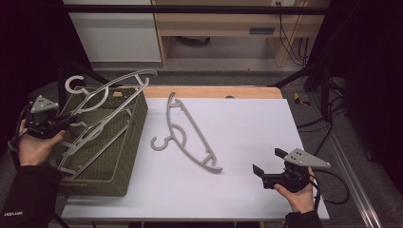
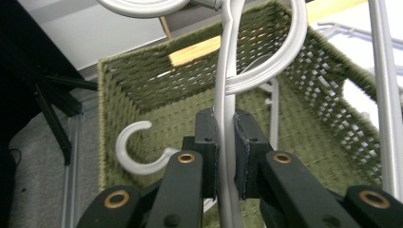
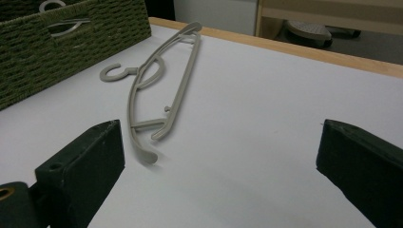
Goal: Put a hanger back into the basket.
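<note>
The left gripper (image 1: pixel 66 122) is clamped on the bar of a grey hanger (image 1: pixel 102 102) held tilted over the green woven basket (image 1: pixel 124 161) at the left of the table (image 1: pixel 247 142), with more hangers lying inside. The right gripper (image 1: pixel 268 163) hovers wide open at the near right, holding nothing. A second hanger (image 1: pixel 190 135) lies flat on the table between basket and right gripper.

white tabletop (image 1: pixel 247 142) | wooden cabinet (image 1: pixel 228 23) behind | floor cables (image 1: pixel 294 42)
</note>
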`<state>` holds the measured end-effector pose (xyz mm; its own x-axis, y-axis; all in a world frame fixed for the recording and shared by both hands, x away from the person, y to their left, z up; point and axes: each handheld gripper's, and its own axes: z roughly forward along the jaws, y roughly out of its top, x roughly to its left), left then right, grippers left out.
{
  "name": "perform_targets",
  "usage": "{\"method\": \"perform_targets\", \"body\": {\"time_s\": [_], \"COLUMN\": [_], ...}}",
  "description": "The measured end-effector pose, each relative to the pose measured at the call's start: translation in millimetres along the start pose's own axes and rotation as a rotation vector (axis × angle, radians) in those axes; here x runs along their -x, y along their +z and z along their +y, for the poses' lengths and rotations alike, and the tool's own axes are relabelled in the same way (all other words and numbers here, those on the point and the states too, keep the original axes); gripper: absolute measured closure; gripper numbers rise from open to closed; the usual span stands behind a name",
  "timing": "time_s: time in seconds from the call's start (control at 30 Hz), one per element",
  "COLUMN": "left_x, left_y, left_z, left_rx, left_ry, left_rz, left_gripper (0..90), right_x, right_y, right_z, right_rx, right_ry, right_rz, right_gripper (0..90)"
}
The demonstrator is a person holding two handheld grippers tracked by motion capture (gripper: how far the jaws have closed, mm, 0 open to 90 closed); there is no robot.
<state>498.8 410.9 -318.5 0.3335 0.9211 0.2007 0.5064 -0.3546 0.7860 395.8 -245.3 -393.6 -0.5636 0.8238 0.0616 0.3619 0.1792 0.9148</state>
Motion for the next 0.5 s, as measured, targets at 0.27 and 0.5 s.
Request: {"method": "perform_targets", "body": {"time_s": [0.27,0.5], "left_x": [-12.2,-19.4], "left_y": [2.7,6.8], "left_z": [-14.4,-26.8], "left_rx": [-0.024,-0.055], "left_ry": [0.0,0.003], "left_rz": [0.03,0.055], "left_gripper": [81.6,81.6], "right_x": [-0.2,-0.4], "right_y": [0.5,0.7], "right_z": [-0.2,-0.1], "right_rx": [-0.003,-0.003], "right_ry": [0.0,0.001], "right_rz": [-0.002,-0.002], "right_gripper": [2.4,2.4]}}
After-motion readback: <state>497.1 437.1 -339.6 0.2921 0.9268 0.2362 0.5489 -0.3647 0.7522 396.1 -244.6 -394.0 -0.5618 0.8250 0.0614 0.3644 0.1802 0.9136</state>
